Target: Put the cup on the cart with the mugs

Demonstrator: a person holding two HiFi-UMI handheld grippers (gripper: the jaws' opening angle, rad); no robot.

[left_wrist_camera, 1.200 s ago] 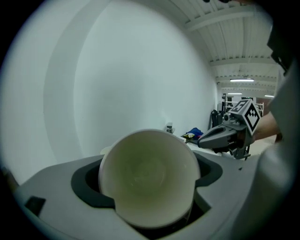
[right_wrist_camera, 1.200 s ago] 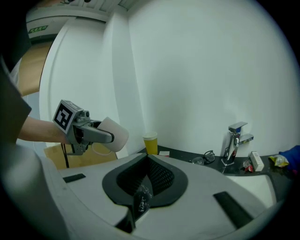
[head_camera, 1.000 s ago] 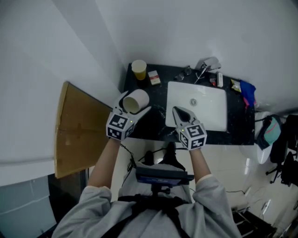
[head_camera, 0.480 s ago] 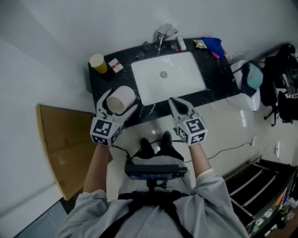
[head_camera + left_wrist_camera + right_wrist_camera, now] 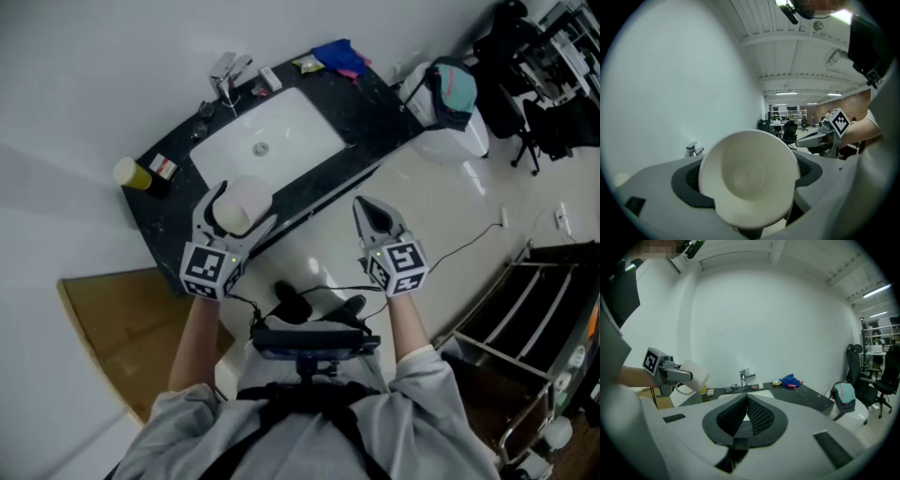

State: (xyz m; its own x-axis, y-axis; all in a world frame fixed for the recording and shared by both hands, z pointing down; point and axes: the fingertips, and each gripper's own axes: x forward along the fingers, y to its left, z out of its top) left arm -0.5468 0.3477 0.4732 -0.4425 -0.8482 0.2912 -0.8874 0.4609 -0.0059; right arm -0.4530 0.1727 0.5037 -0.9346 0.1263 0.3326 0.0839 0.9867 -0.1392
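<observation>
Cup (image 5: 750, 173) between left gripper (image 5: 236, 208)'s jaws; sink (image 5: 267, 150) beyond.

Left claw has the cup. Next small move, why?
Probably swing the left claw, clamped on the cup, rightward toward the metal rack at the head view's lower right. It's by the sink counter's edge; that rack may be the cart, though no mugs show.

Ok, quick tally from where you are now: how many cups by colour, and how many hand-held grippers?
White cups: 1, the white cup clamped in the left hand-held gripper
Yellow cups: 1, the yellow cup on the black counter
Hand-held grippers: 2, the left one and the right hand-held gripper
Total: 4
</observation>
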